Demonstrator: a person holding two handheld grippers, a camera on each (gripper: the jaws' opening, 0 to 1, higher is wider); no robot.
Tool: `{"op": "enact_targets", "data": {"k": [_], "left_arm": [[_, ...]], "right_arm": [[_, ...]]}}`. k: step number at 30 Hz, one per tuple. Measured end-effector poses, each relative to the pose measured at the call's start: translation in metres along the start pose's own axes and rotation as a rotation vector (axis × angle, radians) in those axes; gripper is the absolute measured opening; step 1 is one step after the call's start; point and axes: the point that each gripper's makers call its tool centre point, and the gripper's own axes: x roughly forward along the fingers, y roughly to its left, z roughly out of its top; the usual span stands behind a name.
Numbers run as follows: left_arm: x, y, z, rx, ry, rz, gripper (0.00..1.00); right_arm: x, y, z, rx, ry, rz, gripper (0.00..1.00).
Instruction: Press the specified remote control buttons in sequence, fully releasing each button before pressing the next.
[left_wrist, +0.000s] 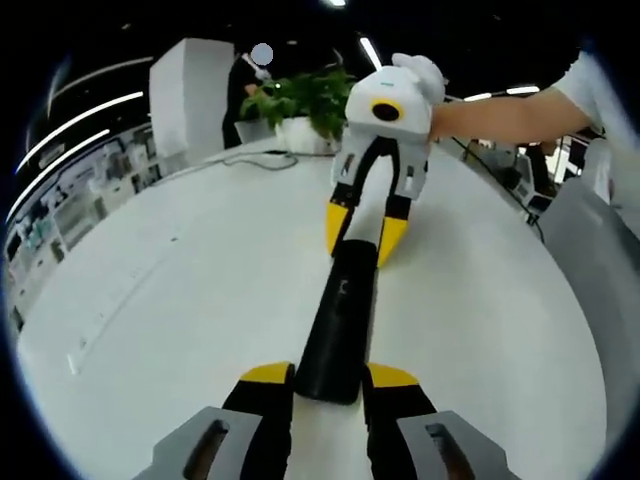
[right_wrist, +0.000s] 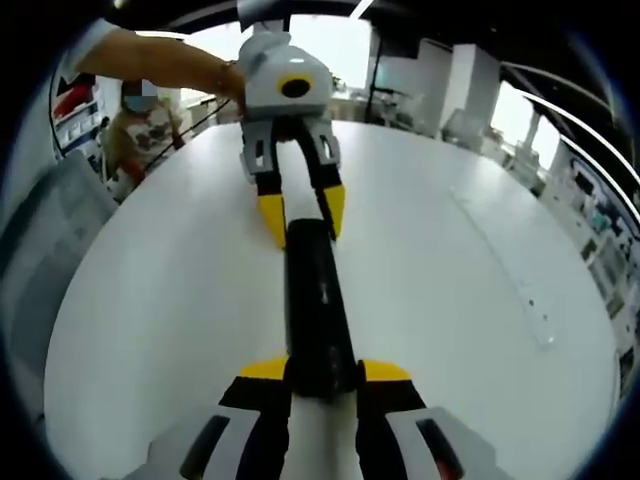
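The black remote control (left_wrist: 336, 330) is lying lengthwise on the white worktop (left_wrist: 180, 300), spanning between the two tongs with one end at each. The left tongs (left_wrist: 330, 385) are clenching its near end between their yellow tips, while the right tongs (left_wrist: 366, 238), held by a hand (left_wrist: 425, 85), are closing on its far end. In the right gripper view, the right tongs (right_wrist: 322, 375) are gripping the remote control (right_wrist: 315, 310) and the left tongs (right_wrist: 302, 215) are meeting its far end.
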Motion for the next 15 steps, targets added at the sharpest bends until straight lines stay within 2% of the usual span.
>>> {"op": "enact_targets", "data": {"k": [4,11,15], "left_arm": [[-0.001,-0.001,-0.001,0.033,0.014,-0.037,0.24],[-0.004,-0.003,-0.001,0.054,0.044,-0.047,0.24],[-0.007,-0.011,-0.001,0.091,0.056,-0.056,0.23]], "right_arm": [[0.000,0.002,0.001,-0.010,0.005,0.008,0.21],[-0.001,0.006,0.001,-0.037,0.014,0.000,0.20],[-0.001,0.010,0.001,-0.045,0.023,0.003,0.20]]}}
